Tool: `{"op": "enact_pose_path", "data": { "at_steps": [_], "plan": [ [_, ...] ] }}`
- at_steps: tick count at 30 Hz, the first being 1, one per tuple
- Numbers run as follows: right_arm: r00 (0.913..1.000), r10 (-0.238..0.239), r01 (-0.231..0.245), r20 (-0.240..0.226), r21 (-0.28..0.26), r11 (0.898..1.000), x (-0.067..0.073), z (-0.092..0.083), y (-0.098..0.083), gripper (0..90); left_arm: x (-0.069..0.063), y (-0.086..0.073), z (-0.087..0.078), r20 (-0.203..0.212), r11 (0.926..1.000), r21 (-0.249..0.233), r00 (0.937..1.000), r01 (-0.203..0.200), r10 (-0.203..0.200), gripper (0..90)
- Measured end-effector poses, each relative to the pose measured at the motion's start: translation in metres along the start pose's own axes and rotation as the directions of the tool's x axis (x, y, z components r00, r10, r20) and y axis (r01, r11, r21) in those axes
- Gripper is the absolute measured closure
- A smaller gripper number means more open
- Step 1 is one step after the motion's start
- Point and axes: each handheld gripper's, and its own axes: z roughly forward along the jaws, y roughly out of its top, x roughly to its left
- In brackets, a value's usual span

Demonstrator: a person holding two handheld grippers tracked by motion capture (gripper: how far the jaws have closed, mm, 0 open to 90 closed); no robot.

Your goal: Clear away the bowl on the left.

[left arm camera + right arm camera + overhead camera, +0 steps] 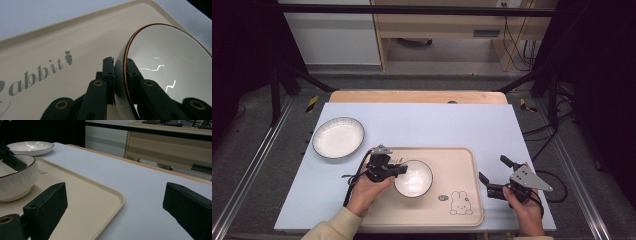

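A white bowl with a dark rim stands on the beige tray. My left gripper is shut on the bowl's left rim. In the left gripper view its two black jaws pinch the rim of the bowl, one inside and one outside, at my left gripper. My right gripper is open over the mat just right of the tray, nothing between its jaws. The right gripper view has my right gripper over the tray's corner, with the bowl at far left.
A white plate lies on the pale blue mat at the back left, also the plate in the right gripper view. The tray carries a rabbit drawing near its front right corner. The wooden table edge runs behind the mat.
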Motion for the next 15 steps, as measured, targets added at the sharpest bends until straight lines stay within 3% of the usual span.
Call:
{"op": "enact_pose_path", "data": {
  "at_steps": [15],
  "plan": [
    [1.0,-0.003,0.003,0.001,0.005,1.0,0.0004,0.0006,-0.0003,5.8,0.0012,0.0029,0.0028,0.0,0.9998,0.018,1.0,0.009,-0.009,81.1]
  ]
}}
